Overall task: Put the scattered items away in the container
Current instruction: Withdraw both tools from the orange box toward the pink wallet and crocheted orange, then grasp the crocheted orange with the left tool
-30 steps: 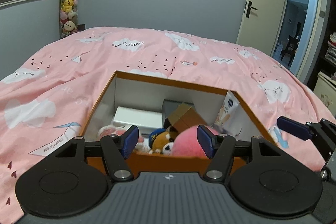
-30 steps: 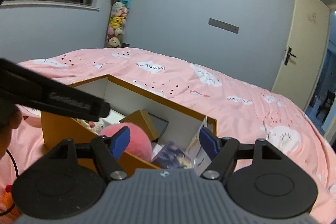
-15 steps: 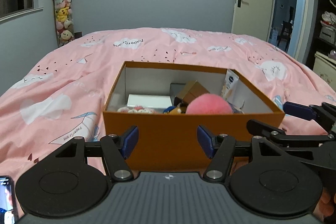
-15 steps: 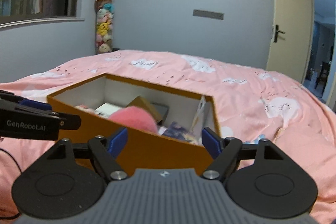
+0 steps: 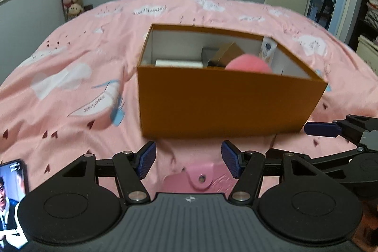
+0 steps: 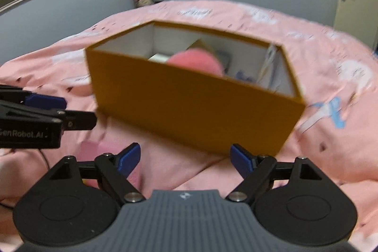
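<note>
Both fingers (image 5: 147, 162) short of box (image 5: 226, 103).

Orange cardboard box (image 5: 226, 100): near wall hides lower contents. Round pink plush ball (image 5: 248, 65) shows its top only; brown carton (image 5: 226, 54) and white flat box (image 5: 179, 63) behind it partly covered. Pink snap-button pouch (image 5: 198, 178) before box, cut off by gripper body. Right wrist view motion-blurred; blue item (image 6: 244, 76) in box unreadable.

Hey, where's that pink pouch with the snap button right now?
In the left wrist view, the pink pouch lies on the pink bedspread, low in the frame between the left gripper's open fingers, just in front of the orange box.
</note>
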Available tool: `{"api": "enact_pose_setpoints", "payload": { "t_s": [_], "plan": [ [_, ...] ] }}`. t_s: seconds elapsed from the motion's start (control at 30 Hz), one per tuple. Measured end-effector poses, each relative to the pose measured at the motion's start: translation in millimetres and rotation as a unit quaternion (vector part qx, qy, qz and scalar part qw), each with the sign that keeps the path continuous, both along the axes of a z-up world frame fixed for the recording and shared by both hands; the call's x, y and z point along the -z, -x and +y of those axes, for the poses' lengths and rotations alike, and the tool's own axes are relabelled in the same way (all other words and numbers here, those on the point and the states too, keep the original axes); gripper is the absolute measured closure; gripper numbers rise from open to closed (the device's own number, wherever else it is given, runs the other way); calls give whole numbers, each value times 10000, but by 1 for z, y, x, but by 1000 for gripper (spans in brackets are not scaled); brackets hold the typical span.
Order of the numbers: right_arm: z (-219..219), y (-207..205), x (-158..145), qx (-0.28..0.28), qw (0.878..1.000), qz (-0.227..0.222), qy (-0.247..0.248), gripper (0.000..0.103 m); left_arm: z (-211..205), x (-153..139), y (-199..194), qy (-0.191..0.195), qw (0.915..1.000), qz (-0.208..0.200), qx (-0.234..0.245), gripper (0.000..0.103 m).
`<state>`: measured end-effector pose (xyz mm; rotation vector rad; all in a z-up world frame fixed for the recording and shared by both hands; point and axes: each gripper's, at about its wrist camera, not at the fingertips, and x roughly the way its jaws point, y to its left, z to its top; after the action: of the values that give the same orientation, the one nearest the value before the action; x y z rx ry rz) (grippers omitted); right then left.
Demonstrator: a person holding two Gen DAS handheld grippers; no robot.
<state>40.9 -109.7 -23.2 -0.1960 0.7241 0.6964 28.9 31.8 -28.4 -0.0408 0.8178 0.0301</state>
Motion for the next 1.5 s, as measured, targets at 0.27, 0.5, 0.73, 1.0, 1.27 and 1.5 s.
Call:
{"api": "enact_pose_setpoints", "payload": {
  "t_s": [0.27, 0.5, 0.73, 1.0, 1.27, 1.5],
  "plan": [
    [10, 1, 18, -326, 9979, 540, 153, 37, 10, 15, 0, -65, 9937, 1103, 195, 31],
    [13, -1, 26, -397, 9963, 733, 207, 36, 22, 32, -7, 165, 9832, 1807, 180, 31],
    [13, -4, 30, -359, 9955, 851, 201, 36, 20, 51, -18, 256, 9704, 2391, 227, 36],
    [11, -5, 30, -335, 9953, 886, 196, 36, 11, 64, -27, -73, 9592, 2795, 411, 36],
    [14, -7, 33, -438, 9944, 924, 247, 36, 5, 78, -32, -342, 9470, 3138, 599, 40],
    [24, -7, 35, -793, 9918, 963, 270, 45, 1, 83, -25, -519, 9468, 3094, 716, 42]
  ]
}}
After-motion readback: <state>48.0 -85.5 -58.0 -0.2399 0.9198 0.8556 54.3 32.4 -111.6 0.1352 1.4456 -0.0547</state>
